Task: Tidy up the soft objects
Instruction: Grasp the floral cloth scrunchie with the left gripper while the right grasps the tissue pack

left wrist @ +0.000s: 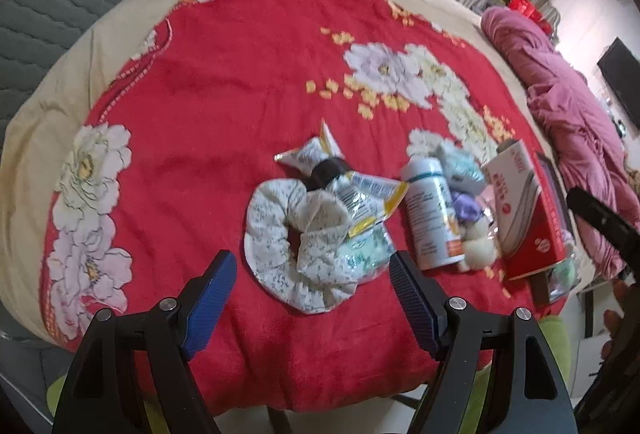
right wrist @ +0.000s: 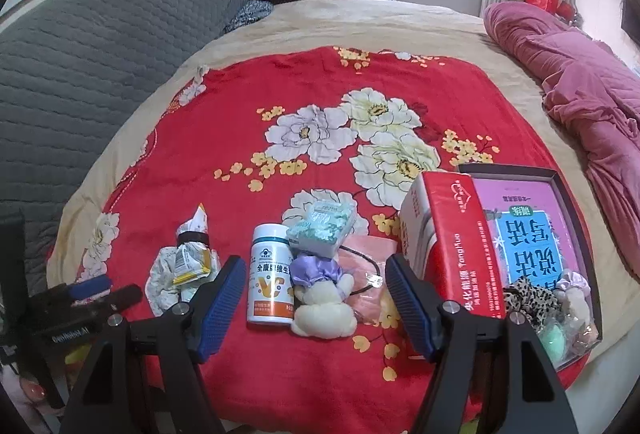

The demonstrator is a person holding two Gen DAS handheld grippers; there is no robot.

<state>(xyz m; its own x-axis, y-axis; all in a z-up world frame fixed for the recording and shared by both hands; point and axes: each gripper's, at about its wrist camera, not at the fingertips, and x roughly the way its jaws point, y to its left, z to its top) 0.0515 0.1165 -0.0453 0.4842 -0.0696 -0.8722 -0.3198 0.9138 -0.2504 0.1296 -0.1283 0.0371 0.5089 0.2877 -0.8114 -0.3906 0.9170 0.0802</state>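
On the red floral blanket [right wrist: 240, 105], the white floral scrunchie [left wrist: 280, 250] lies leftmost of the clutter, partly under crumpled snack wrappers [left wrist: 360, 201]. The left gripper [left wrist: 312, 298] hangs just short of it, jaws released and empty, the ring lying between their line and slightly ahead. Further right, the right gripper [right wrist: 316, 306], also spread and holding nothing, frames a vitamin bottle [right wrist: 270, 274] and a small plush toy [right wrist: 324, 302], which lies lengthwise toward the camera. Rightmost sits the dark tray [right wrist: 576, 218], already holding a leopard scrunchie [right wrist: 528, 298]; the right hand looks nearer it.
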